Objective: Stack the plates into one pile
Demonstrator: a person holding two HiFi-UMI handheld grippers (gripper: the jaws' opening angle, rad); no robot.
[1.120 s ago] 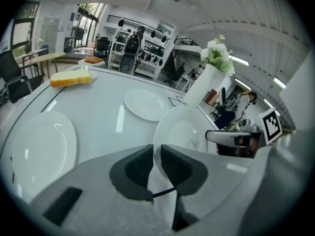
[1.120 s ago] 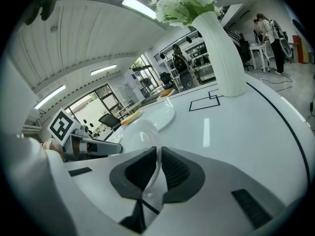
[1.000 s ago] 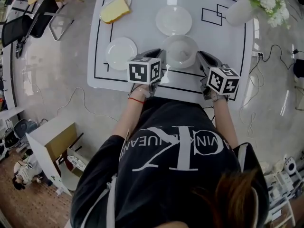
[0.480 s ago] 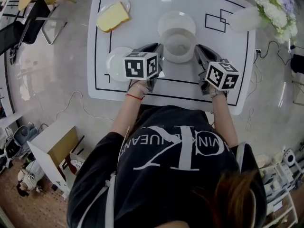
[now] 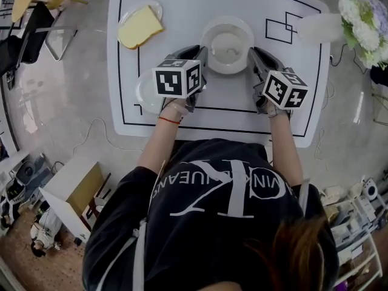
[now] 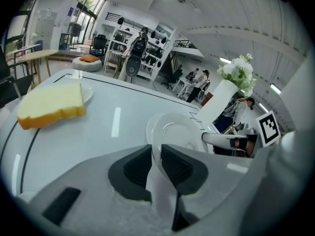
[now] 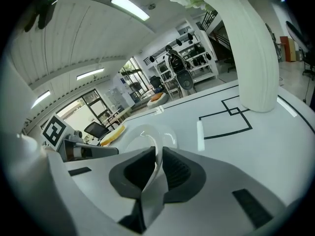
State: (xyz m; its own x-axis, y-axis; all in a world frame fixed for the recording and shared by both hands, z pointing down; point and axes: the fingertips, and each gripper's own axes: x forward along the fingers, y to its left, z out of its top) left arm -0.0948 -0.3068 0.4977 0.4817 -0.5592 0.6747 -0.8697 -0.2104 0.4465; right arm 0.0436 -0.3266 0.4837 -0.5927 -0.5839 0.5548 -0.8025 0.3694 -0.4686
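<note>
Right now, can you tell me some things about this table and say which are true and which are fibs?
The yellow slice lies on a small plate. True.
The vase holds red flowers. False: the vase's flowers are white.
The left gripper and the right gripper each pinch the rim of the deep plate. True; both sets of jaws have just been opening, rim between the pads.
The table is black. False: the table is white with black lines.
</note>
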